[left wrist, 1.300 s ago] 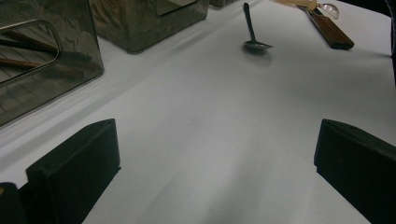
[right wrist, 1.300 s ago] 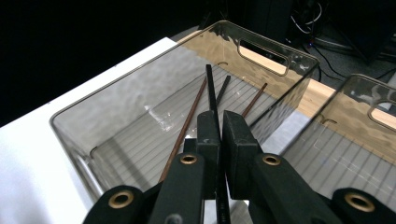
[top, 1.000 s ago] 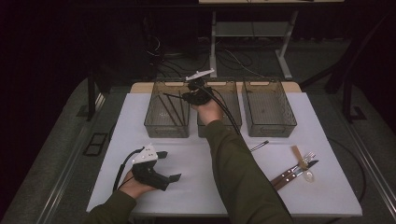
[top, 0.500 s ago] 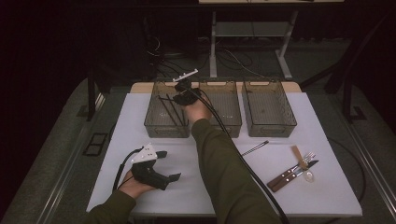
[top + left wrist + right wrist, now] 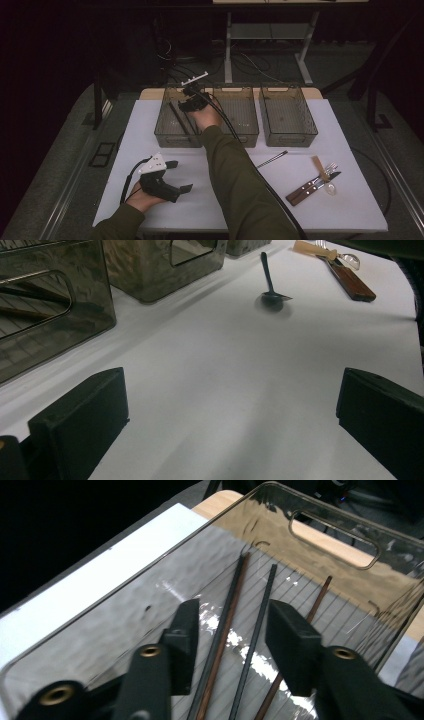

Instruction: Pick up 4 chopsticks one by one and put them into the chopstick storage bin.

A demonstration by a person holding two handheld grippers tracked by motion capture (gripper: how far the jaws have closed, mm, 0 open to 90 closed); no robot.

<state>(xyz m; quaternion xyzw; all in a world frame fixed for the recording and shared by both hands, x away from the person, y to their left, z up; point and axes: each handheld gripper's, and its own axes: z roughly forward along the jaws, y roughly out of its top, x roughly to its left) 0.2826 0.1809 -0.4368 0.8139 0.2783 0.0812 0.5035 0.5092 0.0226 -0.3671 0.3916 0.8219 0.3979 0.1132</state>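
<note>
Hovering our right gripper (image 5: 230, 630) at upper centre over the left bin (image 5: 165, 132), jaws just opening above loose chopsticks (image 5: 252, 645); our left gripper (image 5: 175, 176) rests open, holding nothing.

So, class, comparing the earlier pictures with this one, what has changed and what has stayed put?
The right gripper moved left to the left bin, and its jaws have just opened, pads clear of the chopsticks there. The left gripper and the cutlery stayed put.
</note>
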